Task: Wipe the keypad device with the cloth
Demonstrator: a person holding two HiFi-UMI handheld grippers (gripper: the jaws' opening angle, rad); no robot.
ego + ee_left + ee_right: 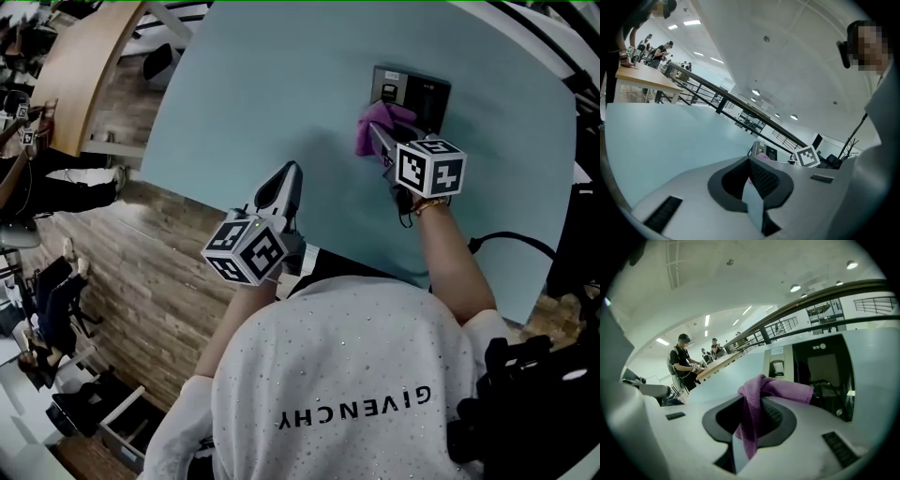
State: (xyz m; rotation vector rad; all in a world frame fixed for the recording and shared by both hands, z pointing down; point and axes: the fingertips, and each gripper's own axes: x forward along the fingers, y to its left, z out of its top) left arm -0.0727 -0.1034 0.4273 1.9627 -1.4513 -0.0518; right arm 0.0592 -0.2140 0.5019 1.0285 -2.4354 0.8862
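The keypad device (410, 94), a flat dark-and-grey unit, lies at the far side of the pale blue table (244, 103). My right gripper (378, 139) is shut on a purple cloth (380, 124) and holds it at the device's near left edge. In the right gripper view the cloth (761, 394) drapes over the jaws, and the keypad device (820, 371) sits just beyond it. My left gripper (281, 190) hovers over the table near its front edge, well apart from the device, with its jaws together and nothing between them. In the left gripper view the device (761, 150) is small and far off.
A wooden table (84, 66) stands at the upper left, with people (682, 364) working at it. A black cable (511, 239) runs across the table's right side. Wooden floor (159, 281) lies to the left of the table's front edge. Black gear (525, 394) sits at the lower right.
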